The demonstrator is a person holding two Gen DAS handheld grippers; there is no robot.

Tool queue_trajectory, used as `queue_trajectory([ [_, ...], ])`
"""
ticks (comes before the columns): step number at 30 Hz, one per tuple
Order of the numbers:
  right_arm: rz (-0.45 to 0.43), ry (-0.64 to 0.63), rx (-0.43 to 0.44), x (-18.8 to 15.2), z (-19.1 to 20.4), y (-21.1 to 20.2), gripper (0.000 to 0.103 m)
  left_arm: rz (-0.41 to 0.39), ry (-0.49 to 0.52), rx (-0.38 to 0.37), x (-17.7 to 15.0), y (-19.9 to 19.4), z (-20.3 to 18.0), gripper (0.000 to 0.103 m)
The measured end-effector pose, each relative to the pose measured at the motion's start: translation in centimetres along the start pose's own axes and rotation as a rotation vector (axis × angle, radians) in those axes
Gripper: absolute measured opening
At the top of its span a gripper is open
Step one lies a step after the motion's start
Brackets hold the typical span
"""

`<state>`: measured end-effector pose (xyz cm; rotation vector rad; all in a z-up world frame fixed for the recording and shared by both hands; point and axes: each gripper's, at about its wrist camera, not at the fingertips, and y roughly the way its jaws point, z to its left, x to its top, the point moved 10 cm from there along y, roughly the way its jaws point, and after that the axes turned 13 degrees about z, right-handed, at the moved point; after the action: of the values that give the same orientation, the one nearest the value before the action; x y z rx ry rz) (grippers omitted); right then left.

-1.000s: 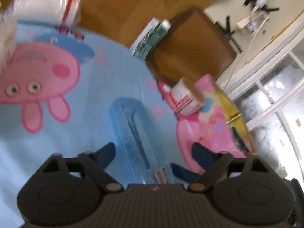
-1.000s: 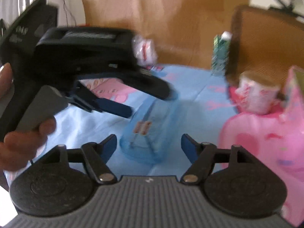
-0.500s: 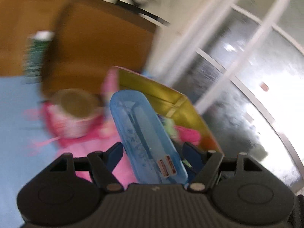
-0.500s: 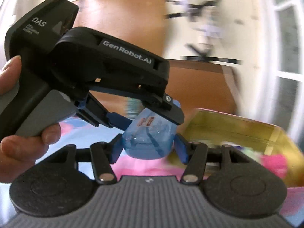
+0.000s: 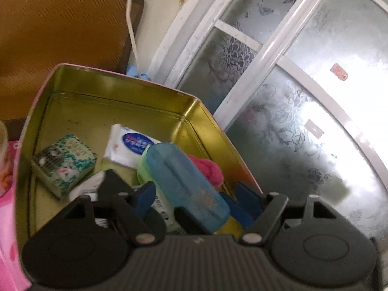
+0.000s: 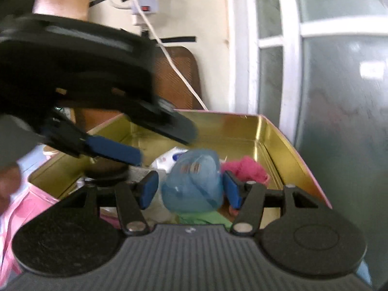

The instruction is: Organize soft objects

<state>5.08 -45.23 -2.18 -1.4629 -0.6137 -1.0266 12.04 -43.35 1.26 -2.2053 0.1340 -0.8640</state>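
A translucent blue case point(image 5: 184, 184) lies between the fingers of both grippers, over the open gold-lined tin point(image 5: 116, 97). My left gripper point(image 5: 196, 198) has its blue pads spread wider than the case. In the right wrist view my right gripper point(image 6: 189, 189) has its pads close at each side of the blue case point(image 6: 194, 181), apparently open. The left gripper's body and one blue finger point(image 6: 114, 149) cross that view at the left. The tin point(image 6: 266, 126) holds several soft items.
In the tin lie a green patterned tissue pack point(image 5: 64, 162), a white wipes pack point(image 5: 128, 145), a pink cloth point(image 5: 208, 167) and a green item point(image 5: 143, 162). A brown chair back point(image 5: 60, 24) and frosted windows point(image 5: 303, 97) stand behind. Pink fabric point(image 5: 4, 181) lies at the left.
Both grippers have carried the blue case from the blue cartoon sheet over to the tin. The left gripper's fingers now stand wider apart around the case.
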Motion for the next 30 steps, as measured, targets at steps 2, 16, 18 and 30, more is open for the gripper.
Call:
queue_trajectory([
  [2, -0.019, 0.036, 0.023, -0.1, -0.3, -0.8, 0.061, -0.023, 0.0, 0.013, -0.3, -1.6, 0.4, 0.077],
  [16, -0.074, 0.054, 0.313, -4.1, 10.5, -9.1, 0.062, -0.205, -0.025, 0.439, -12.0, -17.3, 9.5, 0.103],
  [18, -0.025, 0.044, 0.324, -4.8, 12.4, -8.7, 0.062, -0.211, -0.064, 0.475, -13.7, -18.8, 10.8, 0.103],
  [30, 0.159, 0.05, 0.317, -7.9, 20.3, -9.0, 0.084, -0.284, -0.177, 0.74, -19.8, -25.7, 16.9, 0.103],
])
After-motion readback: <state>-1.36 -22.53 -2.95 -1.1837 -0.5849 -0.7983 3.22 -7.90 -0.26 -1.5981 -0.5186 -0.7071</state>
